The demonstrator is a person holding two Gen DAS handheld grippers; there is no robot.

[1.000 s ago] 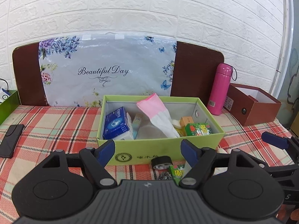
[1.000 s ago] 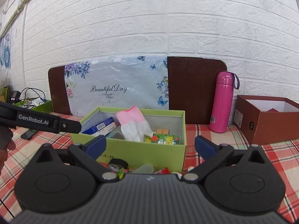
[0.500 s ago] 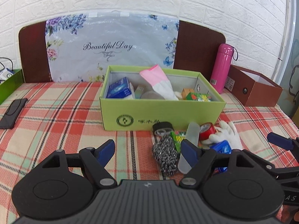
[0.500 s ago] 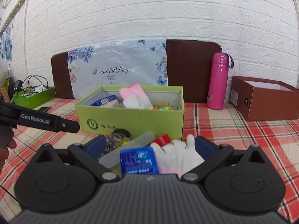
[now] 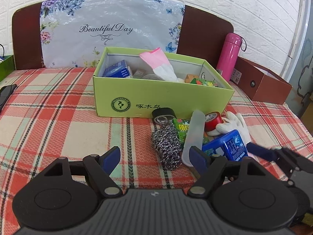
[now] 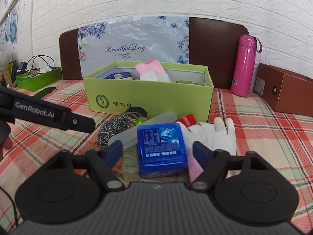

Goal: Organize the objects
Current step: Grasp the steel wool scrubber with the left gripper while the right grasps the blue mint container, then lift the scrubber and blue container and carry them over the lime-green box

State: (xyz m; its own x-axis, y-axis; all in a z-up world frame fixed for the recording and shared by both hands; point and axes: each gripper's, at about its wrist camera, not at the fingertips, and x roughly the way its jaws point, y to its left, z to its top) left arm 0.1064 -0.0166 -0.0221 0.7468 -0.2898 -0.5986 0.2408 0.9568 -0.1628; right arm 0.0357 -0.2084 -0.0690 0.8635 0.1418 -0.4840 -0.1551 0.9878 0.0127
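My right gripper [image 6: 157,152] is closing around the blue box [image 6: 161,144], pads not touching yet. It lies before the green box [image 6: 148,98]. My left gripper [image 5: 155,156] stays apart, empty.

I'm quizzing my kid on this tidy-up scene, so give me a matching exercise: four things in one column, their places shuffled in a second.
Things:
1 blue plastic box
2 pink-cuffed white glove
3 tall pink flask
4 steel wool scourer

Places:
A inside the green cardboard box
B between the right gripper jaws
C by the wall
D on the cloth before the left gripper

Pairs: 1-B, 2-A, 3-C, 4-D
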